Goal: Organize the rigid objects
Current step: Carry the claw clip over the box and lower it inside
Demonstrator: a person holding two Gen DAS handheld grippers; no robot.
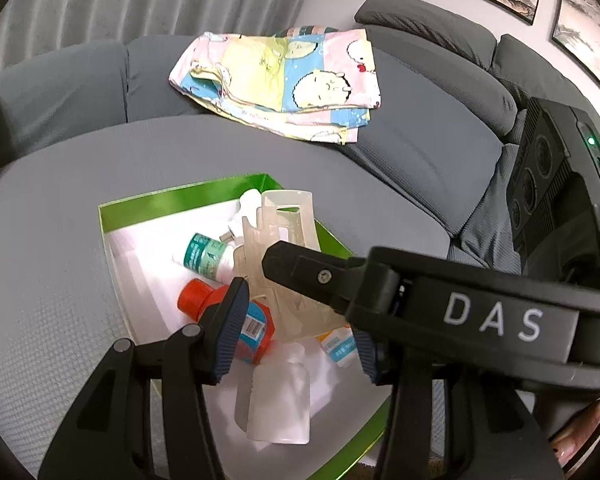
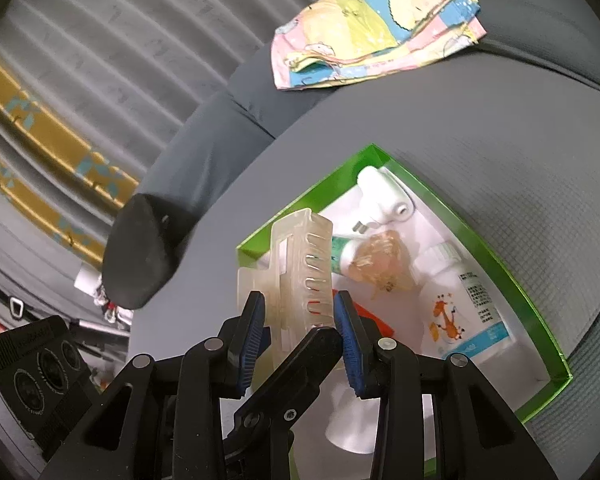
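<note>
Overhead, right gripper (image 2: 299,320) around hair claw (image 2: 296,268), above green tray (image 2: 500,256).

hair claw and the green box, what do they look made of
Hair claw: likely hard translucent plastic with a frosted, milky finish; red shows through its teeth. Green box: probably glossy coated cardboard, given thin folded walls, sharp creased corners, sheen and a white inside.

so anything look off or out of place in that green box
Nothing spilled or broken. The bottles lie jumbled on their sides in the green box, and the clear hair claw clip is held above it in the right gripper.
</note>
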